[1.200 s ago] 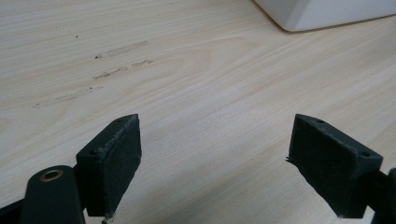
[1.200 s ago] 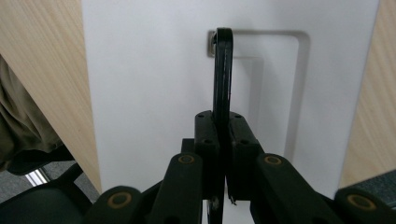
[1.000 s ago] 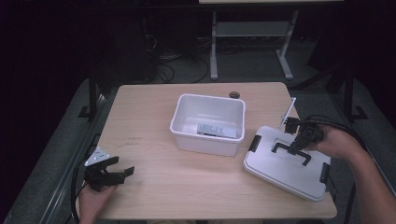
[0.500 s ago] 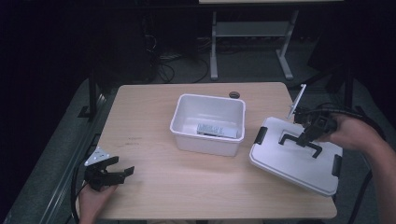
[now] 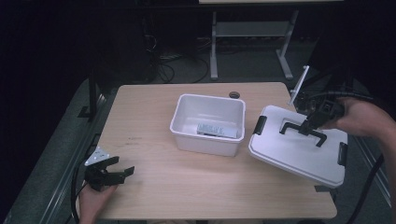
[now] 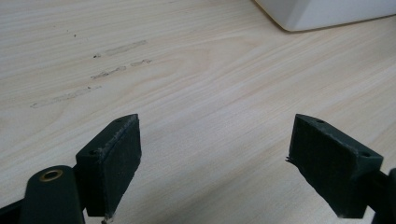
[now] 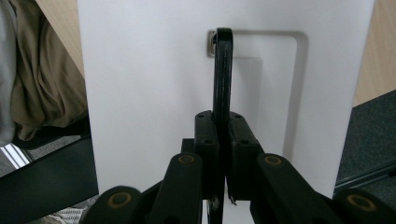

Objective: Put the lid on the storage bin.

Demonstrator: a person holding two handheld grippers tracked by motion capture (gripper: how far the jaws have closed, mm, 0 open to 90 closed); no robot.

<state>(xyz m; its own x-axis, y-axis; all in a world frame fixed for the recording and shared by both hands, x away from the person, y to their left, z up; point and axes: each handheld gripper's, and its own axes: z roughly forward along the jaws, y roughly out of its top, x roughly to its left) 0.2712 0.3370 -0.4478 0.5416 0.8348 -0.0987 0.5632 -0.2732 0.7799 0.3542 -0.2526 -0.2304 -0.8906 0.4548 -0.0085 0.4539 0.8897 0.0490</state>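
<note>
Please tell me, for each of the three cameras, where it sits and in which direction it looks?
High view: above the person's side, looking forward and down on the table; both hands show, the left hand-held gripper and the right hand-held gripper.
Left gripper view: on the left hand-held gripper, looking along its spread jaws over bare tabletop toward the bin.
Right gripper view: on the right hand-held gripper, looking down the lid, jaws shut on its handle.
Shared: the high view also shows the bin, lid and handle.
</note>
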